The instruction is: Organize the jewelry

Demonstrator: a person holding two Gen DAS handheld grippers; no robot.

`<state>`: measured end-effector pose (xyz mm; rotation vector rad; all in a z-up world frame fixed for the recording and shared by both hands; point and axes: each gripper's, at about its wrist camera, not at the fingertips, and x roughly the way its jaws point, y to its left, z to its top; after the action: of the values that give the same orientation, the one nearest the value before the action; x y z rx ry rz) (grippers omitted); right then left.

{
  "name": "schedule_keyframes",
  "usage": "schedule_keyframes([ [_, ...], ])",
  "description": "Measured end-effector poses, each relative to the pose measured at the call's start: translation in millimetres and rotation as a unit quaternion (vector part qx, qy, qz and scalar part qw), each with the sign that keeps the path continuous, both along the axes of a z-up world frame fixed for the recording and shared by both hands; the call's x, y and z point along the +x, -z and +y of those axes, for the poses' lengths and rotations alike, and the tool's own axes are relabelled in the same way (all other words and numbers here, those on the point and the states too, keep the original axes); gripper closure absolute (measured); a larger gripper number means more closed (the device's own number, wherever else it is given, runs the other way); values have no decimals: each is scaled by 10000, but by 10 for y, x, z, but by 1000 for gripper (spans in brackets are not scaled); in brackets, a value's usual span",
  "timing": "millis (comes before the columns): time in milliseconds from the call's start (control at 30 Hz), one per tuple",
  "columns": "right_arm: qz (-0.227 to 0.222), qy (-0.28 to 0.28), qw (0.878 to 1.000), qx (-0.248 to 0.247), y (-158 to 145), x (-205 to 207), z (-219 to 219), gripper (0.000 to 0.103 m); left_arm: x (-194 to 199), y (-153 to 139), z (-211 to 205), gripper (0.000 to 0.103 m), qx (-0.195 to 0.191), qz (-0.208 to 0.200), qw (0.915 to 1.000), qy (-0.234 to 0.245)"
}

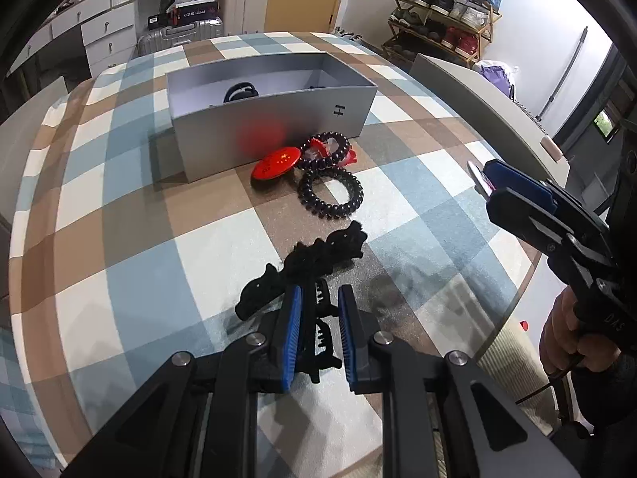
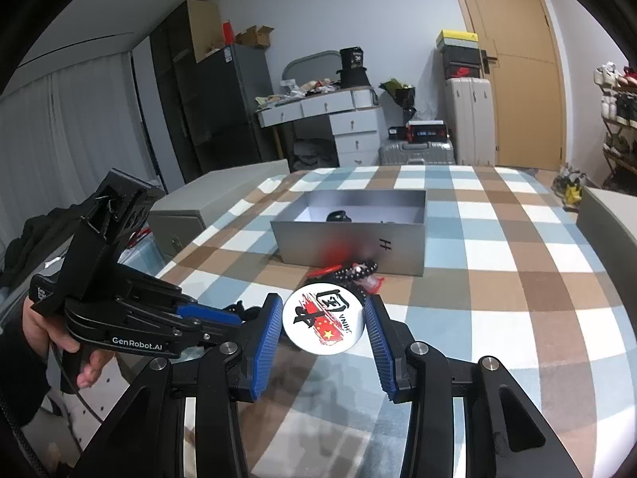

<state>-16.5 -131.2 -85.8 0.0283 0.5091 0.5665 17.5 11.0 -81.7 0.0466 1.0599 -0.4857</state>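
My left gripper (image 1: 318,290) is shut on a black hair claw (image 1: 318,330) just above the checked tablecloth. Its toothed body reaches forward past the blue pads (image 1: 292,318). In the right wrist view my right gripper (image 2: 323,300) is shut on a round white badge (image 2: 324,320) with a red flag print, held above the cloth. The left gripper (image 2: 239,312) shows beside it on the left. Ahead stands an open grey box (image 1: 270,131) with a dark item (image 1: 239,91) inside. In front of the box lie a red badge (image 1: 276,163), a dark bead bracelet (image 1: 324,151) and a black spiral hair tie (image 1: 330,195).
The checked table (image 1: 119,199) ends close at the right, where a person's hand (image 1: 565,330) holds the right gripper (image 1: 483,181). A pale board (image 1: 477,99) stands beyond that edge, and a shoe rack (image 1: 446,12) behind it. White drawers (image 2: 354,135) and suitcases (image 2: 418,151) lie past the far edge.
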Motion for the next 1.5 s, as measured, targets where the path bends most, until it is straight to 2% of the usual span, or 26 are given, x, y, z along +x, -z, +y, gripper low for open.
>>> schedule_keyframes([
  [100, -19, 0, 10000, 14, -20, -23, 8, 61, 4, -105, 36, 90, -128, 74, 9999, -70],
  [300, 20, 15, 10000, 58, -13, -32, 16, 61, 34, -308, 62, 90, -262, -32, 9996, -76],
  [400, 38, 12, 10000, 78, -10, -23, 14, 61, 75, -347, 100, 90, -630, 120, 9979, -20],
  [533, 134, 5, 9999, 70, 26, -3, 7, 61, 120, -251, 129, 90, -1419, 595, 9880, 114],
  [633, 212, 60, 9997, 47, 60, 28, -20, 61, 190, -119, 164, 90, -1782, 912, 9797, 44],
  [700, 251, 93, 9996, 85, 66, 20, -47, 61, 226, -80, 200, 90, -1841, 940, 9784, -64],
  [900, 337, 163, 9992, 138, 83, 64, -86, 61, 186, -264, 154, 90, -1773, 596, 9824, 27],
  [1100, 179, 108, 9997, 159, -16, 148, -60, 61, 185, -482, 159, 90, -1619, -231, 9860, -312],
  [1167, 108, 71, 9998, 169, -69, 211, -45, 61, 216, -512, 140, 90, -1667, -355, 9847, -359],
  [1267, 97, -1, 9995, 293, -142, 355, -34, 61, 322, -540, 121, 90, -1530, -592, 9854, -453],
  [1400, 110, -67, 9992, 376, -243, 585, -3, 61, 507, -598, 185, 90, -1654, -668, 9824, -556],
  [1500, 104, -147, 9989, 424, -330, 786, 19, 61, 620, -643, 167, 90, -1601, -752, 9829, -510],
])
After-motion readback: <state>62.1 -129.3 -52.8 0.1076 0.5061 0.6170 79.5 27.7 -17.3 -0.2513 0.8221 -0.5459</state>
